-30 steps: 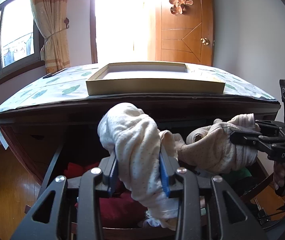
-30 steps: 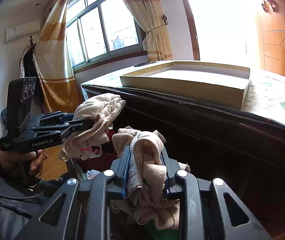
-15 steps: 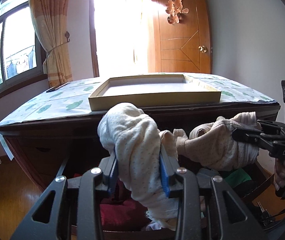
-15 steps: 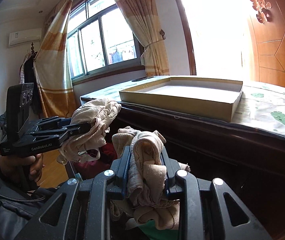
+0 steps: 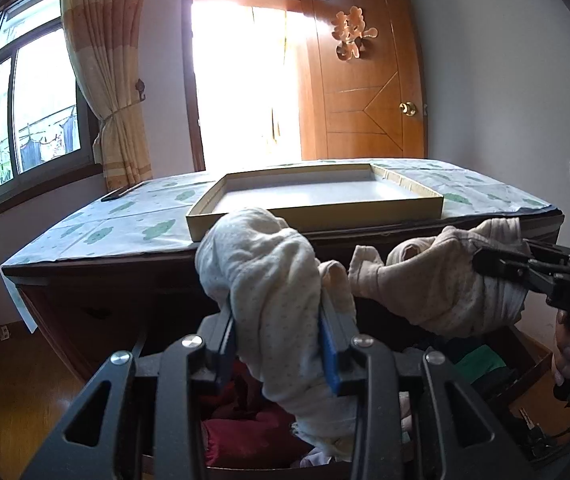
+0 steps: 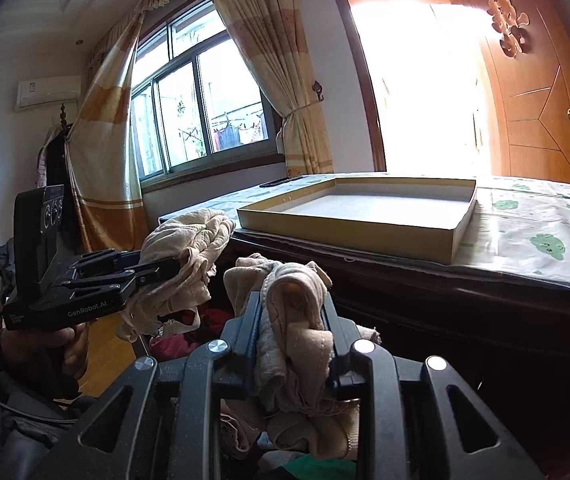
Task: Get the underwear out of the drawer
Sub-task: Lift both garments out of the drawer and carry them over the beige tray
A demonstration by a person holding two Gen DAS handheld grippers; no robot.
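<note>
Ahead, at twelve o'clock in the left wrist view, a shallow cardboard tray (image 5: 317, 196) rests on the leaf-printed cloth (image 5: 125, 228) covering a dark wooden dresser (image 5: 97, 280). The left gripper (image 5: 279, 340) clamps soft, dotted cream underwear (image 5: 269, 276) above the open drawer (image 5: 253, 432). In the right wrist view, the right gripper (image 6: 291, 332) pinches crumpled beige underwear (image 6: 293, 320); its neighbour sits at nine o'clock.

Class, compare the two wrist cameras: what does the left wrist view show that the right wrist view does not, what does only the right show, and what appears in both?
Only the left wrist view shows the open drawer's side and the red clothing in it.

Only the right wrist view shows the air conditioner and hanging clothes.

Both show the shallow box on the patterned cloth, the door, the curtain, and the left gripper and right gripper, each clamping a pale garment.
</note>
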